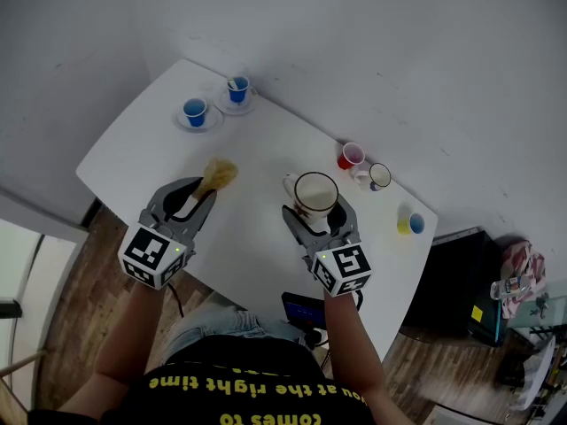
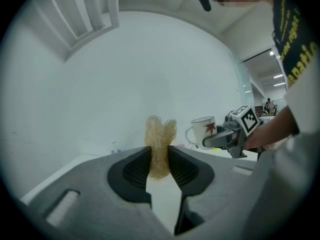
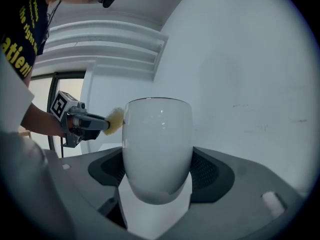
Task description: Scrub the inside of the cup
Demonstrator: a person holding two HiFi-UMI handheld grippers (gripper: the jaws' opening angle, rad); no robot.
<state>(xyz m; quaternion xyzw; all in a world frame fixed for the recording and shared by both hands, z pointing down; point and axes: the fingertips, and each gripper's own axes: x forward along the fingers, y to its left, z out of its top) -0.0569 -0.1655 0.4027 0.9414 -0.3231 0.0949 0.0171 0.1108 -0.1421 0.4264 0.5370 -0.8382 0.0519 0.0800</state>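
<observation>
A white cup (image 1: 315, 193) with a dark rim and a red leaf print is held upright above the white table (image 1: 142, 140), my right gripper (image 1: 317, 216) shut on its body. It fills the right gripper view as a smooth white cup (image 3: 157, 149) between the pads. To its left, my left gripper (image 1: 197, 195) is shut on a tan fibrous scrubber (image 1: 219, 173), which sticks out past the fingertips. The left gripper view shows the scrubber (image 2: 160, 144) pinched between the pads and the cup (image 2: 204, 130) off to the right. Scrubber and cup are apart.
Two blue cups on saucers (image 1: 195, 112), (image 1: 237, 89) stand at the table's far left. A red cup (image 1: 351, 156), a small mug (image 1: 378, 176) and a yellow cup (image 1: 409, 223) stand along the right edge. A dark device (image 1: 301, 310) lies at the near edge.
</observation>
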